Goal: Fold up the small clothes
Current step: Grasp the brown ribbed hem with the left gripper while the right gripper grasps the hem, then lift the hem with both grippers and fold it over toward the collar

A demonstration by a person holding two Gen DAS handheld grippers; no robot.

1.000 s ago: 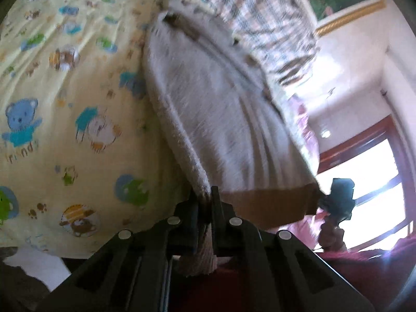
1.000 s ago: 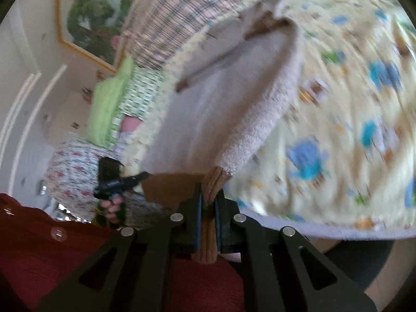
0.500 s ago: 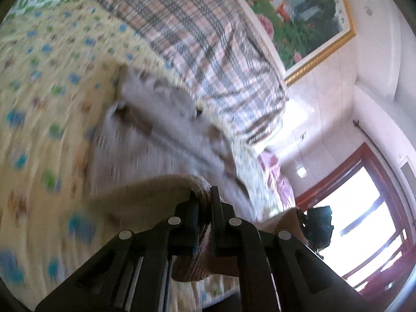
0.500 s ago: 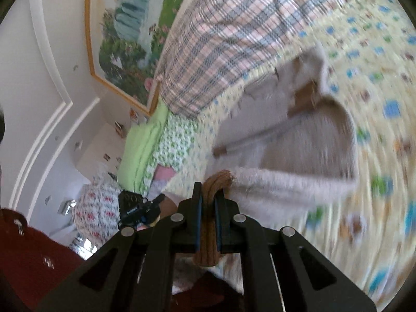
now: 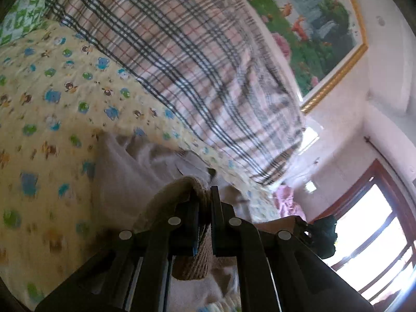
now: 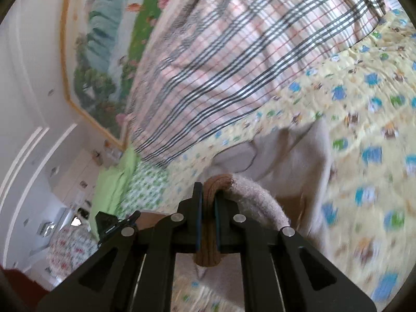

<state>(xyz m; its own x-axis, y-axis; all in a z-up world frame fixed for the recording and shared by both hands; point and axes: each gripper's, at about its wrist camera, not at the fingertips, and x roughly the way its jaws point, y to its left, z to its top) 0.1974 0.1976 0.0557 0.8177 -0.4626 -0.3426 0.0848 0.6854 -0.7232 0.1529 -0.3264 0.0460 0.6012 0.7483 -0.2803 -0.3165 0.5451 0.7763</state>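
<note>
We are partway through a fold, as we judge it: the garment (image 5: 122, 171) is not yet doubled flat, because its near edge is up in our two grippers while the rest of it lies spread on the yellow printed bedsheet (image 5: 52, 109), so what remains is to lay the lifted edge down over the far part, let go, and square or fold it again if needed. We clamp the left gripper (image 5: 205, 195) tight on the brown ribbed hem (image 5: 192, 260), which bunches between the pads and hangs out below them, and we clamp the right gripper (image 6: 208, 192) just as tight on the other end of that same ribbed band (image 6: 208, 254). The garment is a small pale grey-beige knit with a fluffy, towel-like surface, its edge curling in a thick roll beside the right gripper, and the brown rib trim is darker than the body. In the right wrist view the cloth (image 6: 293, 156) lies just ahead of us on the sheet, rumpled rather than smooth, short of the plaid blanket (image 6: 234, 59) further back; motion blur hides finer details such as sleeves or fastenings
</note>
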